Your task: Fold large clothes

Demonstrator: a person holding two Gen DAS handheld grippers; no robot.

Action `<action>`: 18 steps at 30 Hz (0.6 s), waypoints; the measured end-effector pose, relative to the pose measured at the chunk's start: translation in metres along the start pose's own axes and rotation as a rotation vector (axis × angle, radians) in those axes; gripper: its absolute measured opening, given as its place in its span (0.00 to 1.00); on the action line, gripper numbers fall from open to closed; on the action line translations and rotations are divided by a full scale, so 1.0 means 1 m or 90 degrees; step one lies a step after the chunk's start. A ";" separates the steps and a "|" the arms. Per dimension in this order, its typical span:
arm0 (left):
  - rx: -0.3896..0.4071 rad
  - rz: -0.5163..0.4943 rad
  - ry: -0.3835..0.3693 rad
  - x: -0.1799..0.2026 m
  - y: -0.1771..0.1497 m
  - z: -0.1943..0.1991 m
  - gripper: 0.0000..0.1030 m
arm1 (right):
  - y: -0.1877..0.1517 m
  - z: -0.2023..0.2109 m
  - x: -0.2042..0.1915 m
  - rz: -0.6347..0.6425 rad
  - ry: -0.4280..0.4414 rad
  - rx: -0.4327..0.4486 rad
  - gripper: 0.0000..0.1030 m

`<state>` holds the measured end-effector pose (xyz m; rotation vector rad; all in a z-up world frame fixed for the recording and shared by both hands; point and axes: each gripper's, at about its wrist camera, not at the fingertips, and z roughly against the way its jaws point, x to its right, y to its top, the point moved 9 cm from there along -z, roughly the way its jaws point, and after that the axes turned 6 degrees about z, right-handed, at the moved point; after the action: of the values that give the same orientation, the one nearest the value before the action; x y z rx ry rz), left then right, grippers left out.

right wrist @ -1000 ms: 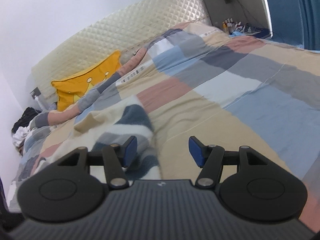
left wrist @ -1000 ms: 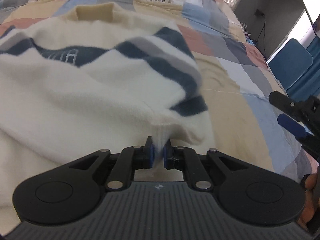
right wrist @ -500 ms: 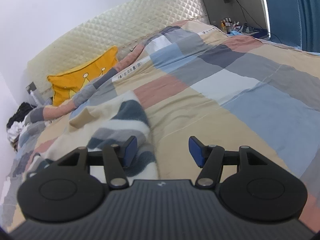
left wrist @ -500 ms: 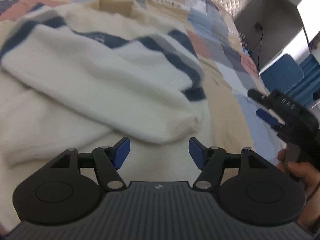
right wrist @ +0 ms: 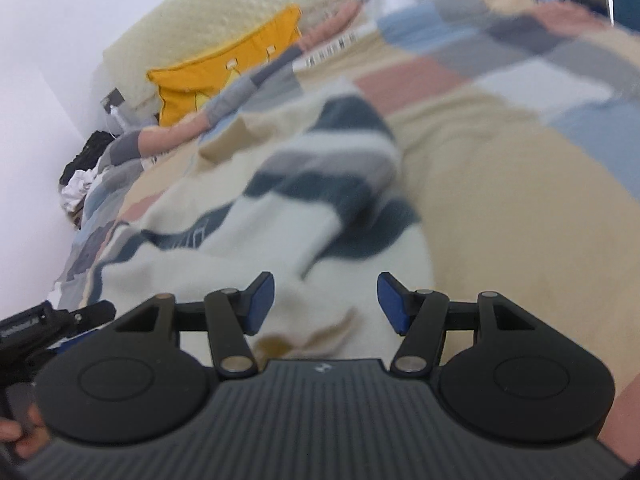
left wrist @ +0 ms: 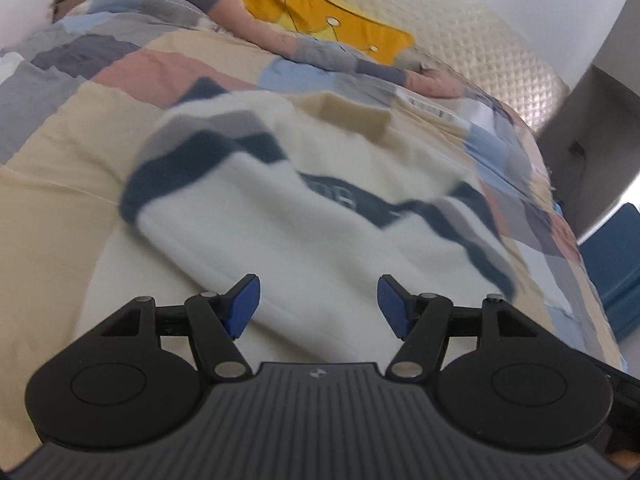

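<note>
Fleecy cream sweater with wavy navy and grey bands is spread, sleeves folded inward, on a patchwork quilt. It lies just beyond and beneath the left gripper and right gripper, both held wide, nothing clamped. Yellow pillow is propped against a quilted headboard.

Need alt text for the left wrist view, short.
Open left hand-held gripper with blue pads hovers over a cream fleece sweater with navy and grey stripes, holding nothing. The sweater lies on a patchwork pastel quilt, with an orange-yellow pillow against the quilted headboard.
</note>
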<state>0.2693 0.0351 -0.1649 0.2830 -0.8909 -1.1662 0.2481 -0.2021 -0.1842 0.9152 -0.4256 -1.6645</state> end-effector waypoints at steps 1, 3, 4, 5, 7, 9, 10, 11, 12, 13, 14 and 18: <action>0.010 -0.012 0.013 -0.005 0.002 -0.003 0.68 | -0.003 -0.006 -0.001 -0.007 0.000 -0.013 0.59; 0.018 -0.027 0.043 -0.013 0.004 -0.011 0.68 | -0.010 -0.015 -0.002 -0.017 0.002 -0.035 0.59; 0.014 -0.021 0.043 -0.017 0.003 -0.015 0.68 | -0.013 -0.017 -0.001 -0.027 0.006 -0.041 0.59; 0.002 -0.007 0.040 -0.021 0.002 -0.020 0.68 | -0.015 -0.020 -0.001 -0.042 0.016 -0.045 0.58; -0.012 -0.004 0.044 -0.024 -0.001 -0.030 0.68 | -0.015 -0.023 -0.003 -0.053 0.027 -0.046 0.54; -0.021 -0.026 0.058 -0.024 -0.004 -0.036 0.68 | -0.012 -0.025 -0.009 -0.019 0.020 -0.036 0.47; -0.021 -0.035 0.062 -0.024 -0.005 -0.038 0.68 | -0.011 -0.025 -0.011 -0.008 0.015 -0.033 0.41; -0.019 -0.040 0.065 -0.023 -0.007 -0.039 0.68 | -0.010 -0.026 -0.012 -0.004 0.012 -0.031 0.34; -0.016 -0.044 0.068 -0.022 -0.007 -0.039 0.68 | -0.009 -0.027 -0.013 -0.002 0.012 -0.028 0.31; -0.008 -0.042 0.069 -0.022 -0.006 -0.037 0.68 | -0.007 -0.026 -0.014 0.002 0.013 -0.025 0.24; 0.001 -0.038 0.066 -0.020 -0.004 -0.034 0.68 | -0.006 -0.023 -0.017 0.010 0.017 -0.020 0.21; 0.020 -0.016 0.053 -0.022 0.001 -0.021 0.68 | 0.004 -0.006 -0.029 0.051 0.029 0.026 0.17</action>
<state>0.2829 0.0496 -0.1873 0.3672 -0.8352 -1.1559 0.2569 -0.1756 -0.1751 0.9526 -0.4604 -1.5646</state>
